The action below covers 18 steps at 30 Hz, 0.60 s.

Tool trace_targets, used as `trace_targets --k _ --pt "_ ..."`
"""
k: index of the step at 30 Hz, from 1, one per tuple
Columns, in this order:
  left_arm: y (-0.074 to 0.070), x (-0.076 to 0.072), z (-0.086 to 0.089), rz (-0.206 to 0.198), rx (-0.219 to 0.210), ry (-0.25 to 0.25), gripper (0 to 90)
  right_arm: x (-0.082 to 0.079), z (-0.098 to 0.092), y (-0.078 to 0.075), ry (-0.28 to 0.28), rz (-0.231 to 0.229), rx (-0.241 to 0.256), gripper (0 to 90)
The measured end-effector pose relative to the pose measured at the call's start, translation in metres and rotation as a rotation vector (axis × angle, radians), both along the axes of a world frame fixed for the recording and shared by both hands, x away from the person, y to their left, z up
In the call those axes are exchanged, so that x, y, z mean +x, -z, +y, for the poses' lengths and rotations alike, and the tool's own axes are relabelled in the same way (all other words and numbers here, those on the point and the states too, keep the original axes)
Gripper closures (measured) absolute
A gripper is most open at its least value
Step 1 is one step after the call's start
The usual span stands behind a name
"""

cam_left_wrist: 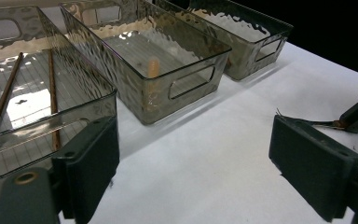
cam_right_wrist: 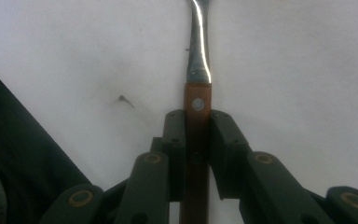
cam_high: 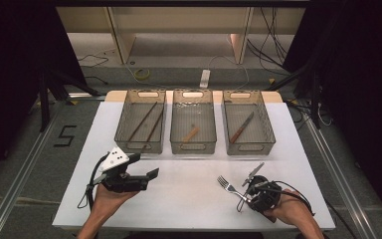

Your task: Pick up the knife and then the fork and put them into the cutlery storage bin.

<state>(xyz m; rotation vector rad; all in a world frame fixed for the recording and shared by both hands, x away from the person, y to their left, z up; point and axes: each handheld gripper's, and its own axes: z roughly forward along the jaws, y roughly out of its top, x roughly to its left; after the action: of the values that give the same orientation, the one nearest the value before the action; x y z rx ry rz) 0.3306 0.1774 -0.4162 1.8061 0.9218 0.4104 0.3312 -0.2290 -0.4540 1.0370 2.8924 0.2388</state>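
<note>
The right gripper (cam_right_wrist: 197, 135) is clamping the wooden handle of a fork (cam_right_wrist: 198, 105), its two black jaws pressing flat against either side of the handle just below the rivet. The steel neck is running straight out beyond the jaws over the white table (cam_right_wrist: 284, 56). In the high view that right gripper (cam_high: 246, 193) is sitting at the near right of the table, and the fork (cam_high: 227, 185) is pointing its tines up and left, close above the table (cam_high: 189, 199).

The left gripper (cam_high: 146, 167) is resting in the person's hand at the near left with its jaws spread wide and nothing between them; in the left gripper view its pads (cam_left_wrist: 95, 161) are standing well apart over bare tabletop.

Three clear bins are standing in a row at the far side: the left bin (cam_high: 140, 145) holding two chopsticks (cam_high: 148, 123), the middle bin (cam_high: 193, 148), and the right bin (cam_high: 249, 148) holding a knife (cam_high: 242, 127).
</note>
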Motion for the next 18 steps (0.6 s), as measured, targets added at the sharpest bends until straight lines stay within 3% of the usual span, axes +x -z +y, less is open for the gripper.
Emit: trace_targets --k 7,18 --pt "0.0 0.0 0.0 -0.001 0.001 -0.001 15.8 0.0 -0.002 -0.001 -0.005 -0.013 0.019 77.7" --pt "0.0 0.0 0.0 -0.001 0.002 -0.003 15.8 0.008 -0.014 -0.015 0.035 -0.098 0.142 77.6"
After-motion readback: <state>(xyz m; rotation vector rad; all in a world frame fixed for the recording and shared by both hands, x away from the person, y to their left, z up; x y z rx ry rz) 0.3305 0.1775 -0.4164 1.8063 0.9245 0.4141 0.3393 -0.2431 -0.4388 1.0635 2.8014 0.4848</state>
